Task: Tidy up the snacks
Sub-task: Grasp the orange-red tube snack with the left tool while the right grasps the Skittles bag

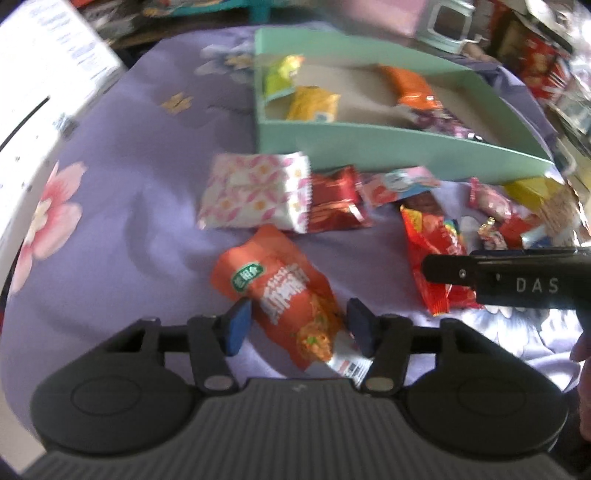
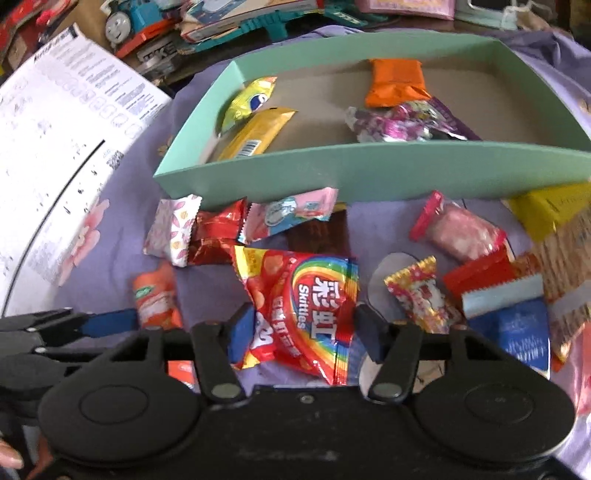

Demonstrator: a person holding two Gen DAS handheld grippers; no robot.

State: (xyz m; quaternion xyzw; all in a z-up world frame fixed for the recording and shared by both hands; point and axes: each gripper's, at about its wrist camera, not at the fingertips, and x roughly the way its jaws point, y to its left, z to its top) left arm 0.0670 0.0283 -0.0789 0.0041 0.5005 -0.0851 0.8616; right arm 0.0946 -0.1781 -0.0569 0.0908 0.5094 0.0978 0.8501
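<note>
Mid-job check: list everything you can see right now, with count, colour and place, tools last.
Tray: one, mint green, far side of the cloth.
Snacks in tray: four; yellow-green and yellow at its left, orange and purple at its right.
Orange packet: one, between the left tool's fingers.
Skittles bag: one, red, between the right tool's fingers.
Pink-patterned white packet: one, in front of the tray.
Other loose snacks: several, mostly red, pink, yellow and blue, in front of the tray.
Cloth: one, lilac, floral.
Toy train: one, blue, behind the tray.
Left tool: open.
Right tool: open.
</note>
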